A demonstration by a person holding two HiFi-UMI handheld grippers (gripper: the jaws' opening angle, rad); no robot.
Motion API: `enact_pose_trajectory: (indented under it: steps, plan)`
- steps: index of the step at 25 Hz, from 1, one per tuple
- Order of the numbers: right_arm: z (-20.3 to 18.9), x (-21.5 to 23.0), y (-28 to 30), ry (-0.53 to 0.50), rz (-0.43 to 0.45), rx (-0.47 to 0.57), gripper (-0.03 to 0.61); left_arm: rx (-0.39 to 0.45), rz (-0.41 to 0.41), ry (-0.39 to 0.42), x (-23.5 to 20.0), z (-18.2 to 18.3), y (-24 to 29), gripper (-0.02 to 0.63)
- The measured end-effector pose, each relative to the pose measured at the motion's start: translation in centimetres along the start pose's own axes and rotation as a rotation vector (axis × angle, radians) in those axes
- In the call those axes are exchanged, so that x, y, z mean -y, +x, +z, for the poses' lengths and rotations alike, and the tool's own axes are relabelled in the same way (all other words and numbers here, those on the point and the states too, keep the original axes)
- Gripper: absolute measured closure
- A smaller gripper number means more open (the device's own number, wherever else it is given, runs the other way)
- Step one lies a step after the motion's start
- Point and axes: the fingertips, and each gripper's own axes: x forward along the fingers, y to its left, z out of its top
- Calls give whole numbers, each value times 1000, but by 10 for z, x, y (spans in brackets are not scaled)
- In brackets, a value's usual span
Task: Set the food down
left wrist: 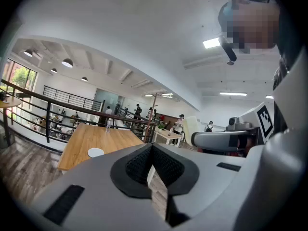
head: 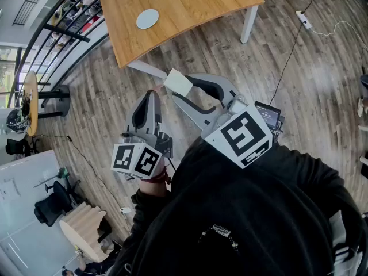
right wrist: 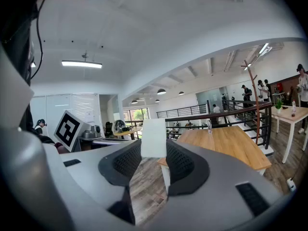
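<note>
At twelve o'clock the table [head: 190, 4] is smooth warm wood with a slight sheen; the floor [head: 310, 85] is matt greyish planks. Left gripper [head: 151, 94] and right gripper [head: 180, 87]: matt grey plastic, ribbed black pads [right wrist: 182, 163]. Food block [head: 178, 83]: pale, matt

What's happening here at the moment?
A person stands short of the wooden table with a hand-held gripper in each hand. The right hand-held gripper is clamped on a pale block of food, held in the air above the floor and not yet set down. The left hand-held gripper is shut with nothing in it. A round white disc lies on the table ahead.
</note>
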Motion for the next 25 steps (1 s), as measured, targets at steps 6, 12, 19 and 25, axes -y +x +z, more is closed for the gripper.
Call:
enact_pose_trajectory:
  steps: [6, 12, 19, 25]
  plan:
    - [0, 6, -5, 4, -4, 6, 408, 1, -4, 10, 7, 0, 5, 614]
    - [-3, 10, -8, 30, 14, -10, 408, -10, 9, 21, 13, 0, 9, 614]
    - [-5, 13, -6, 13, 42, -16, 408, -16, 57, 46, 13, 2, 15, 614]
    - [-11, 32, -10, 26, 79, -15, 408, -38, 88, 67, 23, -8, 37, 614]
